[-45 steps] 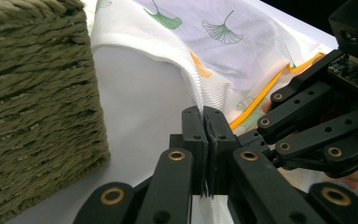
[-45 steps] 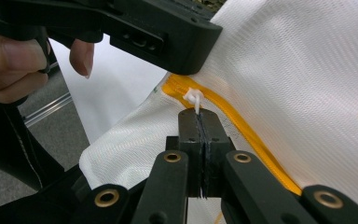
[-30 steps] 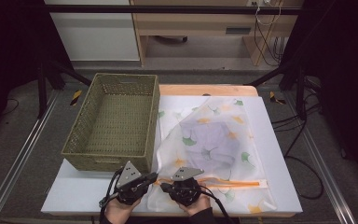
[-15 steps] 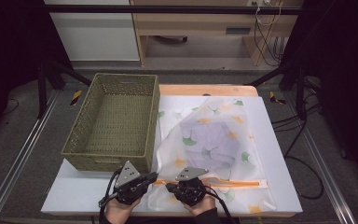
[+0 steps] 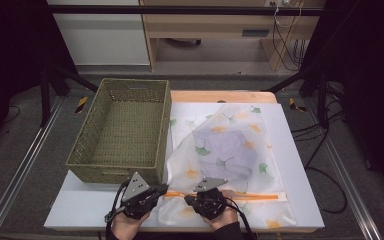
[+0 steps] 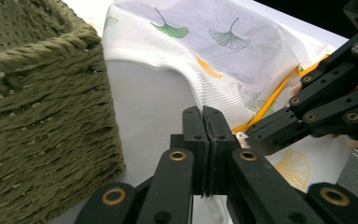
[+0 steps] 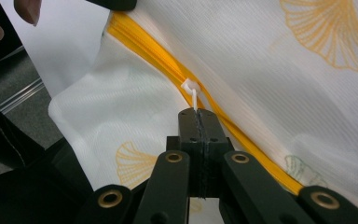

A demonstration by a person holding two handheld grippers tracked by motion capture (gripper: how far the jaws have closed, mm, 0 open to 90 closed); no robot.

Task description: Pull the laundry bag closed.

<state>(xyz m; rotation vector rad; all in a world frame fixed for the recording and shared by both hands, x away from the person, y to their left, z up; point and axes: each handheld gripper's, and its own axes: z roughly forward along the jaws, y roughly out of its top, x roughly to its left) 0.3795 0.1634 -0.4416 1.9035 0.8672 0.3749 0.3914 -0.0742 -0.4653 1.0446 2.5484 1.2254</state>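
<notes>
While a person's two hands work at the near edge of a white bench (image 5: 80,215), the right tool (image 7: 198,113) is clamped on the small white zipper pull (image 7: 191,91) of a mesh laundry bag (image 5: 230,150) printed with ginkgo leaves, and the left tool (image 6: 204,112) is pinched shut on the bag's white fabric edge just beside the zipper's near-left end. The bag lies flat across the middle and right of the bench, a pale folded garment (image 5: 222,150) showing through the mesh, its orange zipper (image 5: 250,196) running left to right along the near side.

To run the zipper well, the left tool should likely keep the fabric taut as an anchor while the right draws the pull straight along the orange track, low and level, so the mesh does not bunch into the teeth.

A woven green basket (image 5: 122,132) stands on the far left, its near corner just beside the left tool, which leaves little room that way. Rightward the zipper line lies open to the bag's right end, and the bench's near edge is close under both hands.
</notes>
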